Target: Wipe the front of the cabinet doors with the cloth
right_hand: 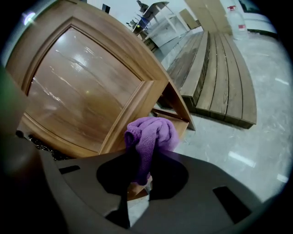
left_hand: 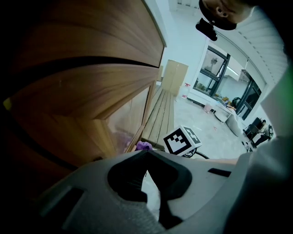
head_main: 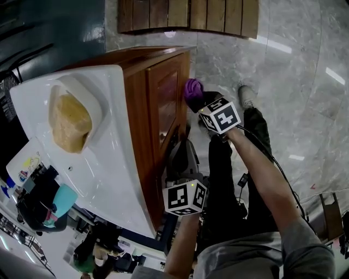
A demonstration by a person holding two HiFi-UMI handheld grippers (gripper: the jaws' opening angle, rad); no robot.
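Observation:
The purple cloth (head_main: 193,91) is bunched against the upper edge of the wooden cabinet door (head_main: 166,103), with my right gripper (head_main: 198,100) shut on it. In the right gripper view the cloth (right_hand: 153,135) sticks out from between the jaws of the right gripper (right_hand: 139,157), just off the door's (right_hand: 87,100) framed panel. My left gripper (head_main: 184,143) hangs lower, beside the cabinet front, jaws together on nothing. In the left gripper view the left gripper's (left_hand: 146,154) jaws meet, and the door (left_hand: 91,91), the cloth (left_hand: 144,146) and the right gripper's marker cube (left_hand: 182,140) lie beyond.
A white washbasin top (head_main: 117,163) covers the cabinet, with a yellow lump (head_main: 70,122) in the bowl. A slatted wooden bench (head_main: 188,15) stands on the marble floor past the cabinet. The person's legs and a shoe (head_main: 246,95) are right of the door.

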